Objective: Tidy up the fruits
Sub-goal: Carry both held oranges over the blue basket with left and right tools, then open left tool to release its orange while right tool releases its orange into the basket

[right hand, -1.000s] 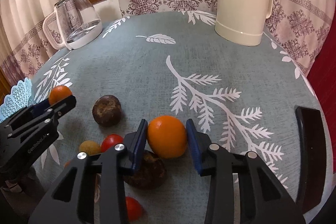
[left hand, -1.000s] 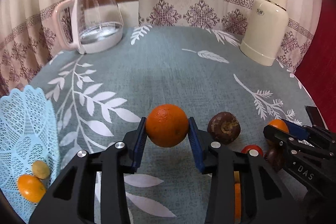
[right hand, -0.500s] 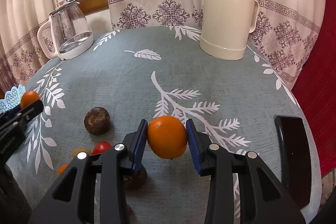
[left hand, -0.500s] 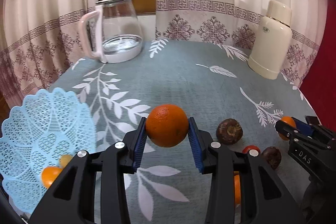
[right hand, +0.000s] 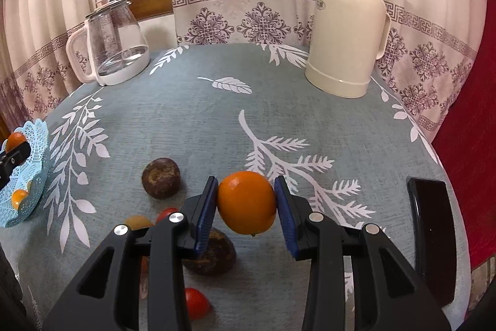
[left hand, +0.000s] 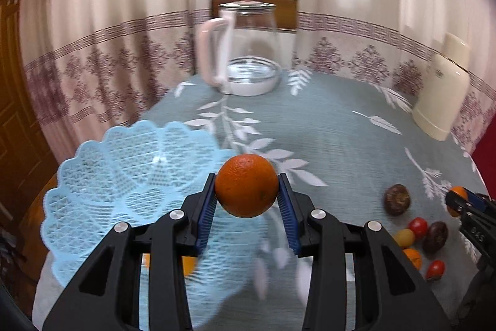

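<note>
My left gripper (left hand: 247, 191) is shut on a dark orange (left hand: 247, 185), held in the air at the right rim of the light blue lattice basket (left hand: 124, 176). Small orange fruit (left hand: 189, 266) lies in the basket under the fingers. My right gripper (right hand: 245, 202) is shut on a brighter orange (right hand: 246, 202), lifted above a brown fruit (right hand: 214, 253). On the cloth lie another brown fruit (right hand: 161, 178), red tomatoes (right hand: 195, 303) and a yellowish fruit (right hand: 136, 221). The basket (right hand: 28, 172) shows at the far left of the right wrist view.
A glass kettle with a pink handle (left hand: 245, 51) stands at the back of the table. A cream thermos (right hand: 347, 33) stands at the back right. A black phone (right hand: 432, 238) lies near the right edge. Curtains hang behind the leaf-patterned grey cloth (right hand: 201, 114).
My left gripper has carried its orange up and leftward to the basket's rim. My right gripper has lifted its orange off the cloth and risen.
</note>
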{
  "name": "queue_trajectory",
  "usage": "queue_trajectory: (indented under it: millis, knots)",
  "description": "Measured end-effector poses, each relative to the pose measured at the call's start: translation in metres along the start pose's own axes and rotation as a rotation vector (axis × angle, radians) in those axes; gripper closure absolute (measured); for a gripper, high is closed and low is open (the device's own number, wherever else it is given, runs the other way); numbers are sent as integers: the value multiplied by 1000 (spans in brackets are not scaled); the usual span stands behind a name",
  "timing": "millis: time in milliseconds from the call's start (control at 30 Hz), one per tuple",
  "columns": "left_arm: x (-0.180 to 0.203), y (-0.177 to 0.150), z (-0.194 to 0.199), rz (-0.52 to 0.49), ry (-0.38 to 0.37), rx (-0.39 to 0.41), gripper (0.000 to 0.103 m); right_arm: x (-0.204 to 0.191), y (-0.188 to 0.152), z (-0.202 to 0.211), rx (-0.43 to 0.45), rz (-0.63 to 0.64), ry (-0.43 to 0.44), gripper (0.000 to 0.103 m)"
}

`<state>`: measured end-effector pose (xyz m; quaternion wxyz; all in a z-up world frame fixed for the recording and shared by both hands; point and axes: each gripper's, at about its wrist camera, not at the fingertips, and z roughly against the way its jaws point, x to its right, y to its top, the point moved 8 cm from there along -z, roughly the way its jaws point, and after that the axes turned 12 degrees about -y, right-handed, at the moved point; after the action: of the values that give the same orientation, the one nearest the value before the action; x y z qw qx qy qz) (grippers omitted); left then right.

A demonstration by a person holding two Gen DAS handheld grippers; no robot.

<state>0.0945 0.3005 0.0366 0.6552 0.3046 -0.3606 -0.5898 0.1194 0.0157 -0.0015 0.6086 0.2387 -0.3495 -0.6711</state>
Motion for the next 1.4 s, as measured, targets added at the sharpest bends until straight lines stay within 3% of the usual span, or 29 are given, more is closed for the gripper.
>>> queue_trajectory:
  millis: [467,533,633,933,1100,1400]
  knots:
    - [-60,-6,13,79,110,6,62,-23,2,14,6,29,32,65]
    - [-66,-6,17,88,121,15,58,-28,2,16,7,35,38,65]
    - [-73,-4,24,94,139,36,42,-36,3,20,9,44,49,65]
    - [-87,-3,37,110,151,57,40,-65,7,34,25,78,91,65]
    - [-93,-3,45,109,162,73,26,-84,8,42,29,100,121,65]
    - [-102,-2,58,108,164,101,18,-128,6,58,31,151,201,65]
